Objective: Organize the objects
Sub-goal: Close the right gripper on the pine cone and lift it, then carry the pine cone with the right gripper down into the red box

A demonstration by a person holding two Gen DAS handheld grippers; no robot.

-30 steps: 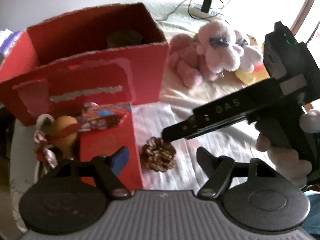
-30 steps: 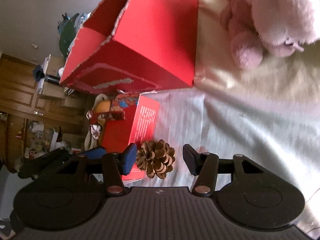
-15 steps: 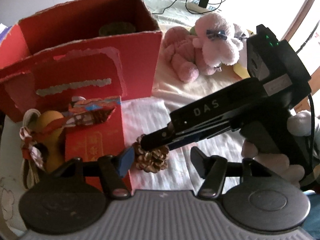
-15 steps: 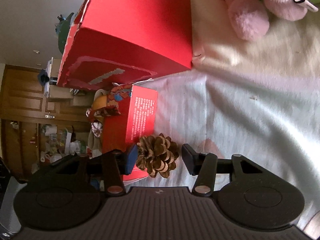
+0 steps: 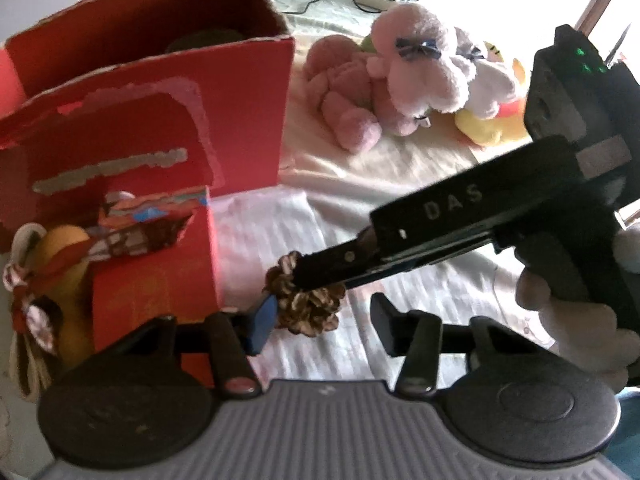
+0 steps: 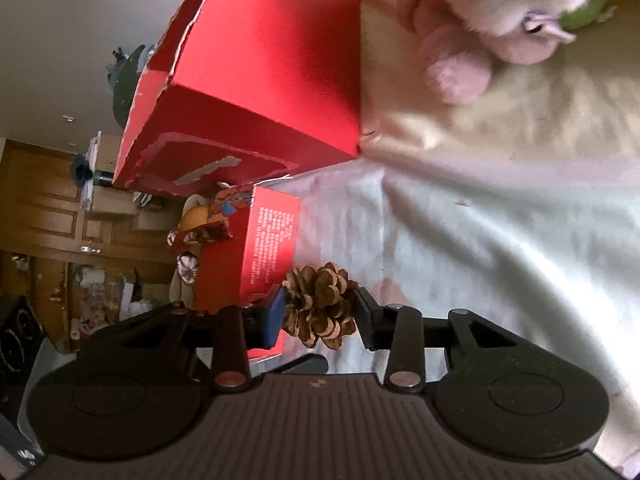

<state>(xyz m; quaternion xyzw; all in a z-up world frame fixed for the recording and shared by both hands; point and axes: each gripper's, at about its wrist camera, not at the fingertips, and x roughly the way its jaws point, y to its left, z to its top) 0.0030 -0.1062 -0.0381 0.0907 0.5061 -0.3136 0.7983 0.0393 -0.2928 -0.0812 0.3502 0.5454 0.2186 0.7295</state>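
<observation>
Both grippers crowding one pine cone (image 6: 320,312) — feels like a fumble waiting to happen

The cone sits on the pale cloth (image 6: 480,240) right beside the small red box (image 6: 268,252), in front of the big red open box (image 5: 240,100). The right gripper (image 6: 320,316) is closing with the cone between its fingers, pads about at the scales, though I can't tell if they really press yet. The left gripper (image 5: 322,322) is closing too, its blue pad (image 5: 262,320) nearly against the cone, its other finger well clear. If both squeeze at once, I'd guess the cone rolls or pops out — brittle scales could snap too. The right tool's bar hides the cone's top in the left view, and what's inside the big box is too dark to make out.
</observation>
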